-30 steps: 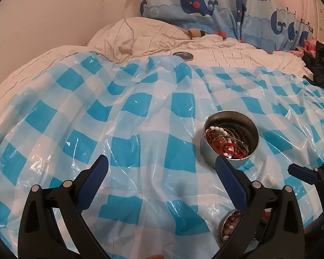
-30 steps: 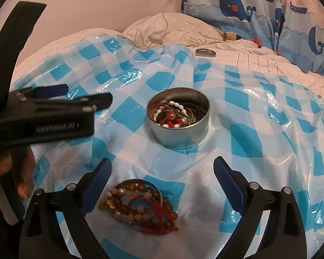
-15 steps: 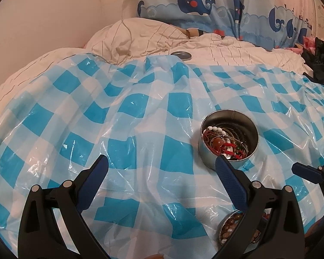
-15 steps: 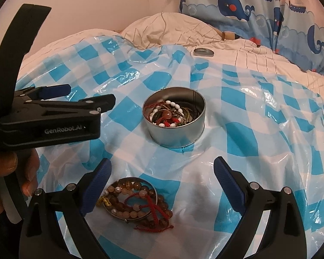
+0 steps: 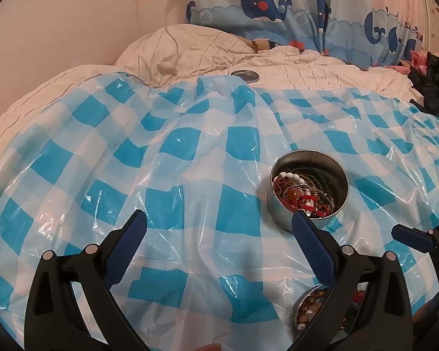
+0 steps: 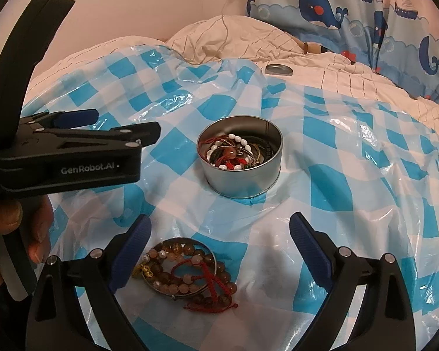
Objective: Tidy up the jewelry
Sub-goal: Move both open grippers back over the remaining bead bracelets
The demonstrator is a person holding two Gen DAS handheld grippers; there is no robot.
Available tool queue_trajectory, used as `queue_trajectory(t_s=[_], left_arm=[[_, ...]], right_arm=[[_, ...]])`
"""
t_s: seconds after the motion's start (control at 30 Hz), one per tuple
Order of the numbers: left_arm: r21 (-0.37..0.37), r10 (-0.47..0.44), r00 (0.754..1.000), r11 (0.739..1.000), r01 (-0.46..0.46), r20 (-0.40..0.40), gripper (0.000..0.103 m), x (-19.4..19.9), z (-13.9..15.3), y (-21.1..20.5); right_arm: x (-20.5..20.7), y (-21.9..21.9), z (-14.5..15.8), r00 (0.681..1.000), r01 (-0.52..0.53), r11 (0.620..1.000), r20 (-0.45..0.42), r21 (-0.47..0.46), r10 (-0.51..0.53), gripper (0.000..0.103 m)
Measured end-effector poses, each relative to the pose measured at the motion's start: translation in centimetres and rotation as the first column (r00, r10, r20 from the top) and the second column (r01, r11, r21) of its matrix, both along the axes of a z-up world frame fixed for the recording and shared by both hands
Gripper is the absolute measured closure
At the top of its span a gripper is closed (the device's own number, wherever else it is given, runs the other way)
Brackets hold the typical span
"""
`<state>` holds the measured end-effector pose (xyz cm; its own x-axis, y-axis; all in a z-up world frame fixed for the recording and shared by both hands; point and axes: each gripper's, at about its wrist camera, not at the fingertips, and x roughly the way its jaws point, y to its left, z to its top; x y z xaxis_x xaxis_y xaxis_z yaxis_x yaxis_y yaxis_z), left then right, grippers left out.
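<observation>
holding both claws spread and empty, you keep your left gripper (image 6: 123,130) left of the round tin (image 6: 239,158) of jewelry; your right gripper (image 6: 219,234) hovers over the bracelet pile (image 6: 187,272) just in front of the tin.

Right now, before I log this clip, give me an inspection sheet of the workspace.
Surface: blue-checked plastic sheet over a bed, wrinkled.
Job's things: round tin holding mixed jewelry; shallow lid heaped with bead bracelets and red cord, nearer the right gripper.
Clutter: second lid on the white quilt.
Grippers: left gripper open, empty; right gripper open, empty.
Cables: thin cord from a wall socket.
Surroundings: whale-print fabric, wall.
</observation>
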<state>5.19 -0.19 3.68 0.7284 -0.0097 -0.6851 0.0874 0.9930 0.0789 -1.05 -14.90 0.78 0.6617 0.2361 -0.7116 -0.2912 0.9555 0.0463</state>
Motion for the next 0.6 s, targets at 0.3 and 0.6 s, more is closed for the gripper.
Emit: queue_trajectory(t_s=[0.3, 0.6], left_arm=[[-0.008, -0.039, 0.999, 0.999, 0.039, -0.004, 0.008, -0.6, 0.1, -0.1], [0.012, -0.062, 0.998, 0.998, 0.062, -0.015, 0.008, -1.5, -0.1, -0.2]], right_arm=[[-0.6, -0.7, 0.0, 1.000, 0.007, 1.000, -0.003, -0.028, -0.007, 0.012], [-1.9, -1.6, -0.2, 1.000, -0.002, 0.998, -0.016, -0.062, 0.001, 0.012]])
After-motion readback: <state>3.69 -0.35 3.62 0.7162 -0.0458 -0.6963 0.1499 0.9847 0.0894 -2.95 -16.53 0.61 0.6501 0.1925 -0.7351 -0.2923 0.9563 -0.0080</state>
